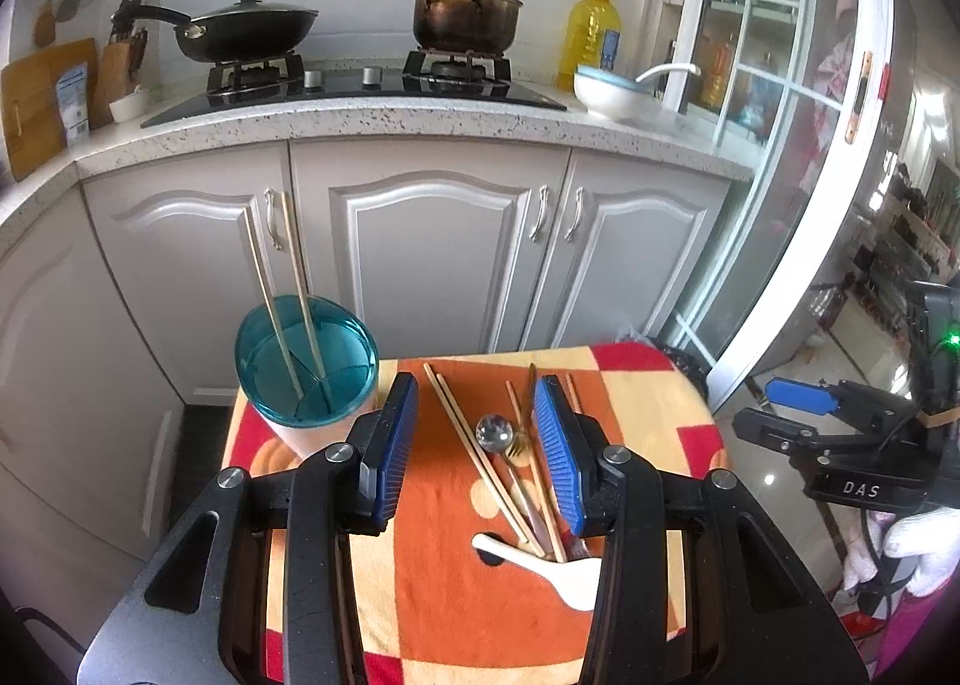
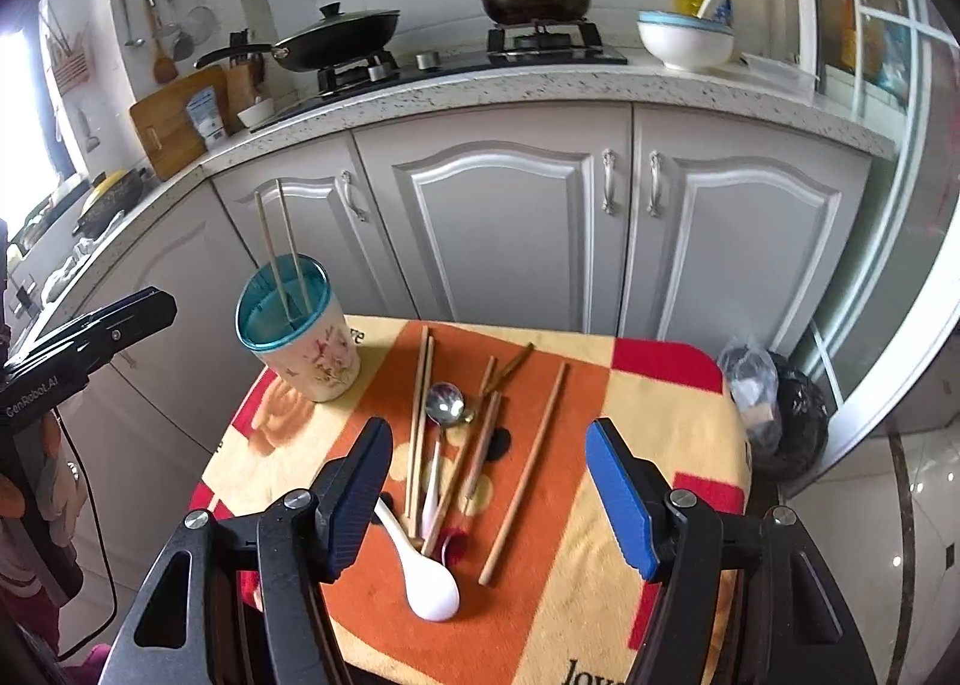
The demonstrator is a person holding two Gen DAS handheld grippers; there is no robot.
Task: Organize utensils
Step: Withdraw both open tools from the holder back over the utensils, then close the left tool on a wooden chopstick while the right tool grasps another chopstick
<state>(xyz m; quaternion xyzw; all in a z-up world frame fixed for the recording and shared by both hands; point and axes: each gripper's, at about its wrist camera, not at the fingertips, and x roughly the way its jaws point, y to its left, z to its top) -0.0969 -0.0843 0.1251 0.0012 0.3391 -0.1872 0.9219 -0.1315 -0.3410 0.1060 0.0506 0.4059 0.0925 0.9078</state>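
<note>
A teal-rimmed utensil cup (image 1: pixel 306 379) (image 2: pixel 300 349) stands at the far left of a small cloth-covered table (image 1: pixel 432 595) (image 2: pixel 660 445), with two chopsticks (image 1: pixel 282 301) (image 2: pixel 282 259) upright in it. Loose on the cloth lie several wooden chopsticks (image 1: pixel 474 457) (image 2: pixel 525 475), a metal spoon (image 1: pixel 495 433) (image 2: pixel 444 403), a white ceramic spoon (image 1: pixel 552 571) (image 2: pixel 420 571) and a gold fork (image 2: pixel 510 364). My left gripper (image 1: pixel 474 433) is open and empty above the pile. My right gripper (image 2: pixel 489 499) is open and empty over the utensils.
Grey cabinets (image 1: pixel 432 253) and a countertop with a stove, wok (image 1: pixel 240 28), pot (image 1: pixel 465 16), oil bottle (image 1: pixel 591 34) and white bowl (image 1: pixel 606 91) stand behind the table. A black bin bag (image 2: pixel 780 415) sits on the floor at right, by a glass door (image 1: pixel 780 145).
</note>
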